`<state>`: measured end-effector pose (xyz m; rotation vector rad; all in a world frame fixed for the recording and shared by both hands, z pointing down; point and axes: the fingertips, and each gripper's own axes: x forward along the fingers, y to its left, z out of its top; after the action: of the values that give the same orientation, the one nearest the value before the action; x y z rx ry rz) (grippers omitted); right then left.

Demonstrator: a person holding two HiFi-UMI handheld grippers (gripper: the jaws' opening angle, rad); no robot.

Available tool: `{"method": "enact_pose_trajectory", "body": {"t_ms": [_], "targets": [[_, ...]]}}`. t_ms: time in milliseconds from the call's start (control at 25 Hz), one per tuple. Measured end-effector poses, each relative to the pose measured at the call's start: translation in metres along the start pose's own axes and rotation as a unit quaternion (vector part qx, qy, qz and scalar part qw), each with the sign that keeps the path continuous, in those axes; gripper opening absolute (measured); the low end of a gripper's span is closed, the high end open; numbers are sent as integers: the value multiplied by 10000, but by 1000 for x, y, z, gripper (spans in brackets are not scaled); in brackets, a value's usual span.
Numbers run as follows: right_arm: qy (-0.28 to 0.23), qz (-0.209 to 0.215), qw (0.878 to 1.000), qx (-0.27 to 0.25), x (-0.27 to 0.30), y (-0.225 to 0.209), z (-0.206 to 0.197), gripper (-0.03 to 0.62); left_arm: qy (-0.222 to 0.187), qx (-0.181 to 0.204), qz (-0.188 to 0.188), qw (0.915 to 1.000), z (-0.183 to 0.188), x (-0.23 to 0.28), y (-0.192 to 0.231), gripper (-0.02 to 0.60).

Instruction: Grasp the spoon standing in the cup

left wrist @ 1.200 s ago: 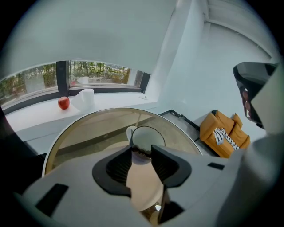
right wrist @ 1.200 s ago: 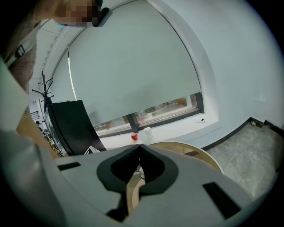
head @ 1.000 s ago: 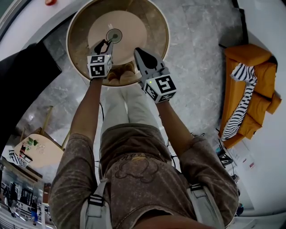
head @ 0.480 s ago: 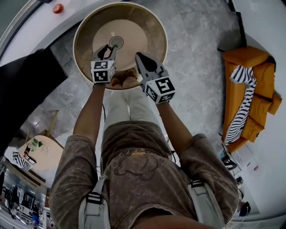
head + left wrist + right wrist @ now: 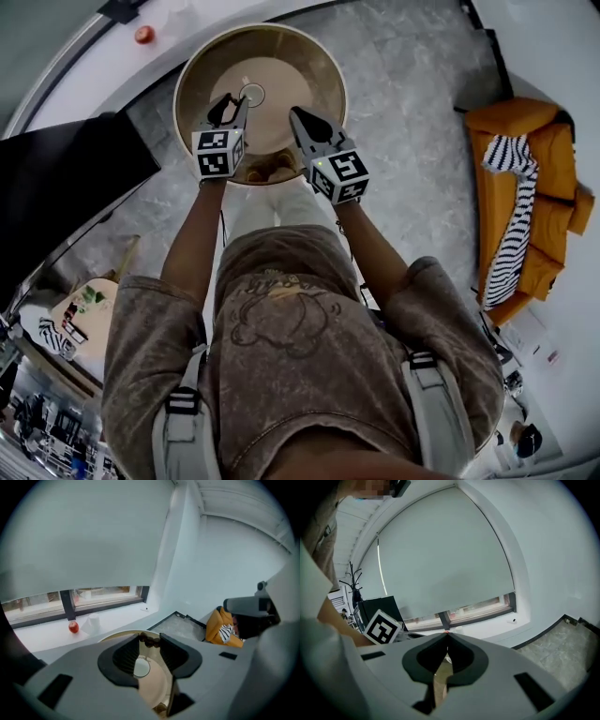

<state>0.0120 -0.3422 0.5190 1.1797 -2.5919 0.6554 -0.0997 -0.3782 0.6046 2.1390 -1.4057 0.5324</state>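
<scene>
**A:** Your left gripper [image 5: 232,105] pinches what looks like the dark brown knobbly spoon handle [image 5: 149,641], with the small white cup [image 5: 142,667] below its tips; your right gripper [image 5: 447,634] is pressed together, empty.

**B:** Grasp seems made; hold that squeeze steady.

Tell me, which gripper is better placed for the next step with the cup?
Left. The left gripper is lined up over the cup and pinches what looks like the spoon at its tips. The right gripper is shut, empty, off to one side.

Mottled brown T-shirt [image 5: 281,337]; grey straps [image 5: 181,420]; pale trousers [image 5: 274,204]; grey left gripper [image 5: 232,99] and right gripper [image 5: 297,114].
</scene>
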Motion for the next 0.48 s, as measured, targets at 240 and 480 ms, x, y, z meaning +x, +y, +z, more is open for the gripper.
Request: {"method": "enact_pose_trajectory", "body": {"t_ms": [240,480], "targets": [[-101,185,9996,-162,-20,20,24,17,-471,104,-54,9988,57,-60,-22,147],[-265,322,9989,-230,-40,39,43,17,-1012,358,-291,9938,100,-121,-49,146]]}}
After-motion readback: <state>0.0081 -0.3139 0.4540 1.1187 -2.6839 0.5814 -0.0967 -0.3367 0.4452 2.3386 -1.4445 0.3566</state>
